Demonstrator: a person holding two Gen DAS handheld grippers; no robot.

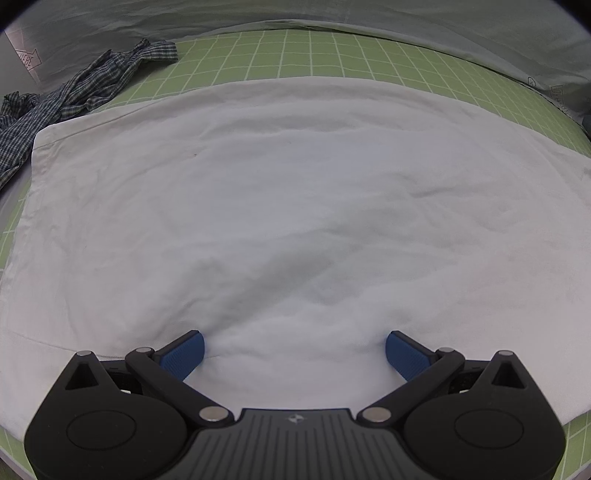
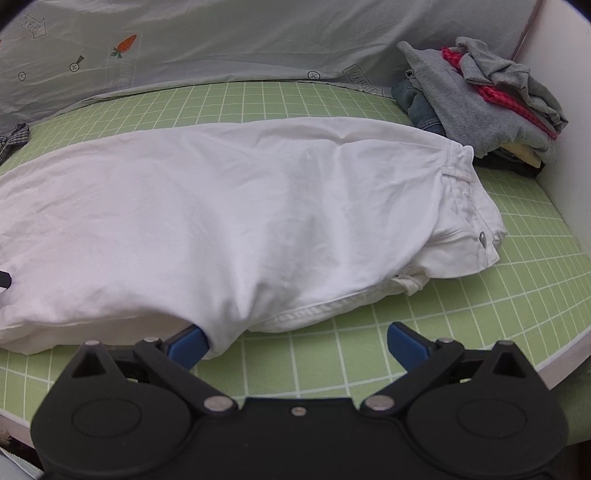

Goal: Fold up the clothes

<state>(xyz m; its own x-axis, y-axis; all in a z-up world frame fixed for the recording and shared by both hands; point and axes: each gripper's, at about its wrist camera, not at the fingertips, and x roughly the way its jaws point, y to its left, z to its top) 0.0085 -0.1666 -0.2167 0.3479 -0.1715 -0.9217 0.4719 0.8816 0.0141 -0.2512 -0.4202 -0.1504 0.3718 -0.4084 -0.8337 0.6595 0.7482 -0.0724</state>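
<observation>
The left gripper (image 1: 294, 350) hangs low over a white garment (image 1: 280, 221), its blue-padded fingers (image 1: 184, 352) spread wide and resting on the cloth near its close edge. The garment spreads flat ahead of the fingers, lightly wrinkled, on a green gridded mat (image 1: 295, 55). Beyond the left finger, far off, a crumpled dark plaid shirt (image 1: 74, 96) lies beside the garment's corner. A pale sheet (image 1: 332, 14) rises behind the mat.
</observation>
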